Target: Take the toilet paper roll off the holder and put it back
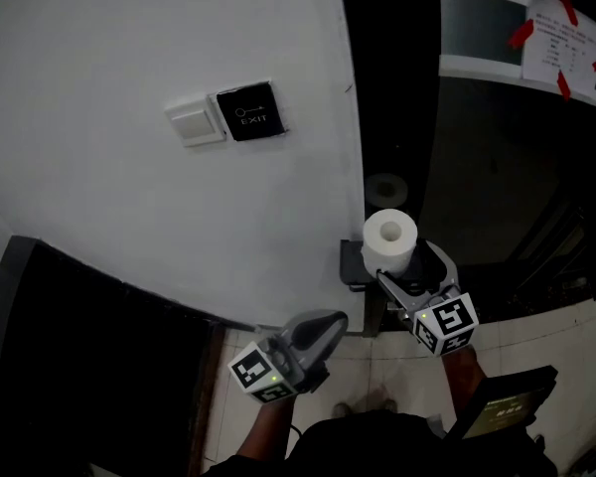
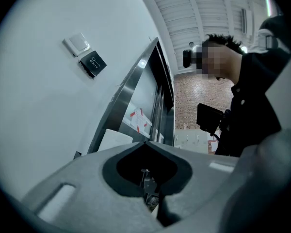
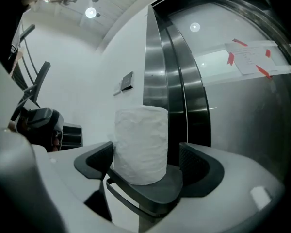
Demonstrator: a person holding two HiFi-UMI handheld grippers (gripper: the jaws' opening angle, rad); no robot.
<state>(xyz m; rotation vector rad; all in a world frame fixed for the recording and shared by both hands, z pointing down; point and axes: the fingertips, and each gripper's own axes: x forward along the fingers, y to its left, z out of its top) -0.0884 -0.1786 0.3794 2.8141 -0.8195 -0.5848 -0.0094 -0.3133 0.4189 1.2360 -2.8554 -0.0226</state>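
Note:
A white toilet paper roll (image 1: 389, 238) (image 3: 140, 144) stands upright on a black holder (image 1: 353, 266) (image 3: 150, 191) fixed at the edge of the white wall. My right gripper (image 1: 407, 263) (image 3: 146, 165) reaches in from below with one jaw on each side of the roll. It is open: the left pad sits right at the paper and the right pad stands clear of it. My left gripper (image 1: 323, 326) (image 2: 148, 142) hangs lower and to the left, shut, with nothing between its pads.
A black exit button (image 1: 248, 112) and a white switch (image 1: 197, 122) sit on the wall (image 1: 129, 48) above. Right of the holder runs a dark steel door frame (image 3: 157, 81) with a taped paper notice (image 1: 566, 43). A dark panel (image 1: 79, 346) is at lower left, with tiled floor (image 1: 536, 331) below.

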